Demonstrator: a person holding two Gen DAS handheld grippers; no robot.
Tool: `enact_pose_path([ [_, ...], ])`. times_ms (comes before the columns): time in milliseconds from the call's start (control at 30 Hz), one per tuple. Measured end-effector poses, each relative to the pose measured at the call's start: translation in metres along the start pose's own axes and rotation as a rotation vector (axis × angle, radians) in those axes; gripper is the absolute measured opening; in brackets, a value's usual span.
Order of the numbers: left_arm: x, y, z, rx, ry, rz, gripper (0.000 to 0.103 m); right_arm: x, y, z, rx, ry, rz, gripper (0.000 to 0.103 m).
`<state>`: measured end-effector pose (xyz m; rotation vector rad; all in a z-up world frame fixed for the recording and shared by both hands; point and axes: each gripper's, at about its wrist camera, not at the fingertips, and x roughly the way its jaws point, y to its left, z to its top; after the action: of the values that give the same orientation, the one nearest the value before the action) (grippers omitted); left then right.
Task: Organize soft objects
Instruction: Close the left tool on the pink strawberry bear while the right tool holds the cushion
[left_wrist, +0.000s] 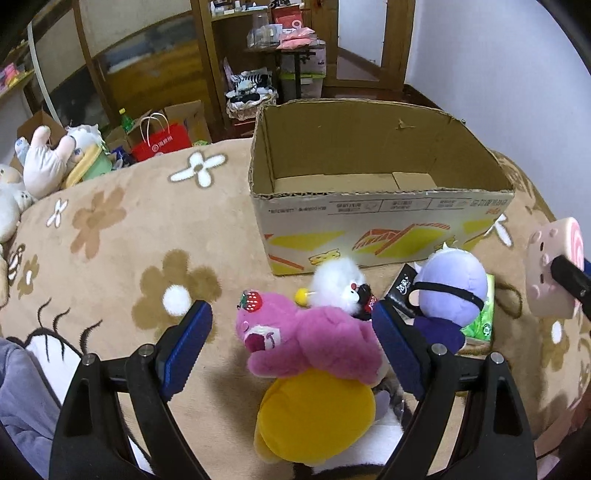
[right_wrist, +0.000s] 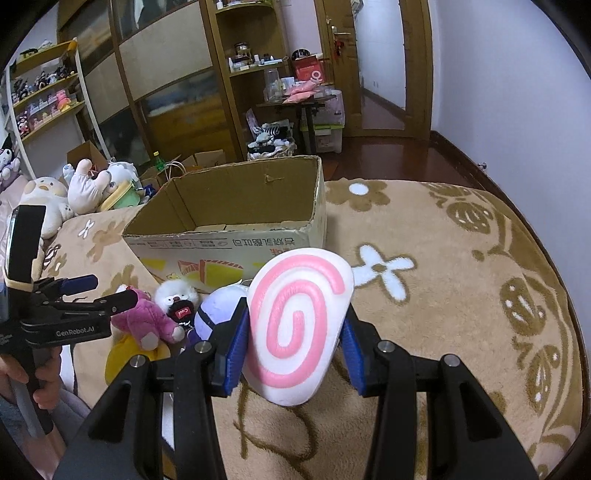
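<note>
My left gripper (left_wrist: 291, 326) stands open over a pink plush bear (left_wrist: 306, 339), which lies between its blue pads without being pressed. Under the bear lies a yellow plush (left_wrist: 317, 417). A white fluffy toy (left_wrist: 340, 280) and a purple plush (left_wrist: 450, 288) sit just beyond, in front of an open cardboard box (left_wrist: 369, 214). My right gripper (right_wrist: 295, 321) is shut on a white plush with a pink swirl (right_wrist: 295, 325), held above the blanket to the right of the box (right_wrist: 221, 240). In the right wrist view, the left gripper (right_wrist: 107, 290) hovers over the bear (right_wrist: 147, 321).
A beige flowered blanket (left_wrist: 110, 240) covers the surface. A green tissue pack (left_wrist: 484, 321) and a black packet (left_wrist: 402, 288) lie by the purple plush. More plush toys (left_wrist: 44, 166) pile up at the far left, near a red bag (left_wrist: 162, 144). Shelves and a door stand behind.
</note>
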<state>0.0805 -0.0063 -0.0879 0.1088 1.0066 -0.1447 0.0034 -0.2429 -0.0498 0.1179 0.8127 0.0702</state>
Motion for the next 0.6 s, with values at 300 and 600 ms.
enact_pose_path([
  [300,0.034,0.009,-0.003,-0.061,0.177,-0.016,0.094,0.003,0.000,-0.002,0.005,0.022,0.002,0.048],
  [600,0.059,0.018,-0.005,-0.152,0.269,-0.108,0.092,0.010,0.002,-0.002,0.001,0.049,0.008,0.048],
])
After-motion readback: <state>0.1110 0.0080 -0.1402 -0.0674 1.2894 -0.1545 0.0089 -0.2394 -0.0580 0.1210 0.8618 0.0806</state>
